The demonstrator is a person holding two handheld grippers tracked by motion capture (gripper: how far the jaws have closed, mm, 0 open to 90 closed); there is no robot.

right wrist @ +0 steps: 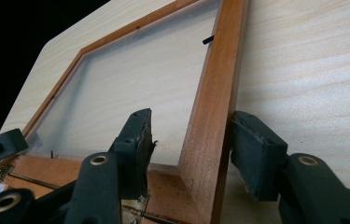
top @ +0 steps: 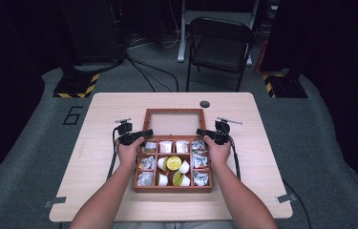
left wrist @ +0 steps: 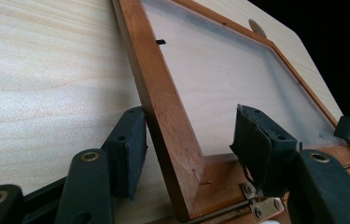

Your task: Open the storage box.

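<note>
Two tongs are in my hands, and both are at the open lid (top: 173,112) of a wooden box (top: 173,189) that stands in the middle of the counter (top: 95,157). The lid is a brown wooden frame with a clear pane, and it lies flat on the counter behind the box, joined to it by small metal hinges (left wrist: 255,205). My left tongs (left wrist: 189,144) are open around the left side rail of this frame, near the hinge corner: one black pad (left wrist: 133,149) is outside the rail and seems to touch it, the other pad (left wrist: 256,140) is inside, over the pane and apart from the wood. My right tongs (right wrist: 189,149) are open in the same way around the right side rail, with the outer pad (right wrist: 254,149) close against the wood and the inner pad (right wrist: 137,140) over the pane; I cannot tell if they press. In the high view my left hand (top: 130,151) and right hand (top: 217,150) are just beside the back corners of the box. The box has compartments: the outer ones hold small packets (top: 199,162), the middle one holds little white cups (top: 184,167), some with yellow lids. The writing on packets is too small to read. On the grey floor at the left of the counter a number 6 (top: 72,115) is painted. A black folding chair (top: 220,45) stands behind the counter.
</note>
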